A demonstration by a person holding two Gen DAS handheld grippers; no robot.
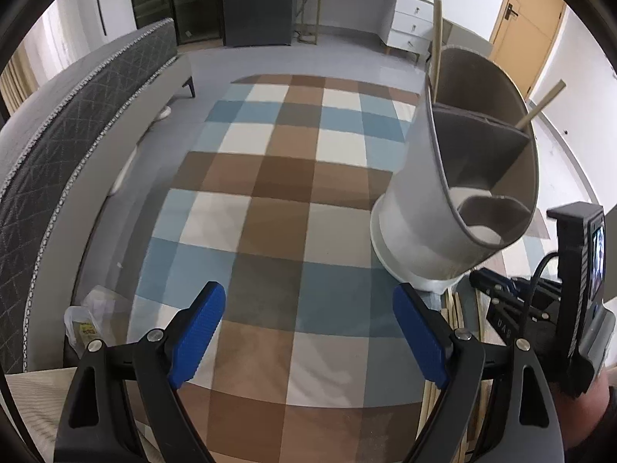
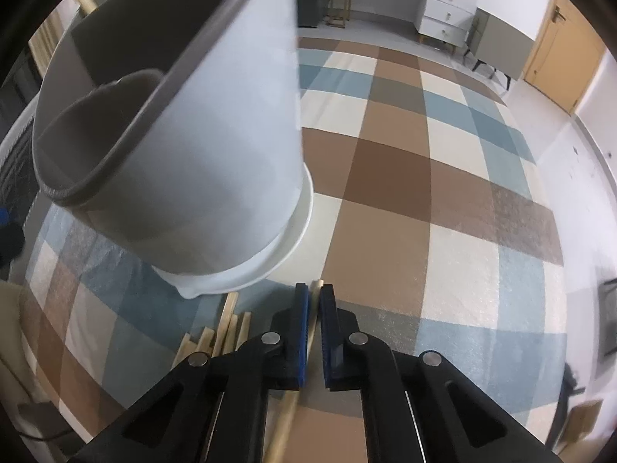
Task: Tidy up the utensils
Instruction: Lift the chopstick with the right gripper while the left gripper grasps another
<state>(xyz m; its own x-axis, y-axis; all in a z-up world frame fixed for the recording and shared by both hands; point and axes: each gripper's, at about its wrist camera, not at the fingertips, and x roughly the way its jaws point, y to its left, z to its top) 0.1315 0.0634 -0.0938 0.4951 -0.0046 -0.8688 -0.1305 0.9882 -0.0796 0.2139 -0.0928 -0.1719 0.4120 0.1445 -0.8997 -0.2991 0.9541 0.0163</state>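
A white utensil holder (image 1: pixel 428 208) with grey inner dividers stands on the checked rug; it also shows in the right wrist view (image 2: pixel 200 177). Two wooden chopsticks (image 1: pixel 541 106) stick out of its back compartment. Several loose chopsticks (image 2: pixel 221 333) lie on the rug by its base. My right gripper (image 2: pixel 315 297) is shut on one chopstick (image 2: pixel 293 401), just in front of the holder's base. My left gripper (image 1: pixel 308 332) is open and empty, to the left of the holder. The right gripper's body (image 1: pixel 547 308) shows at the right edge of the left wrist view.
A checked rug (image 1: pixel 277 193) covers the floor. A grey bed (image 1: pixel 77 135) runs along the left. A plastic bag (image 1: pixel 92 316) lies by the bed. A white dresser (image 1: pixel 408 19) and a wooden door (image 1: pixel 528 27) are at the back.
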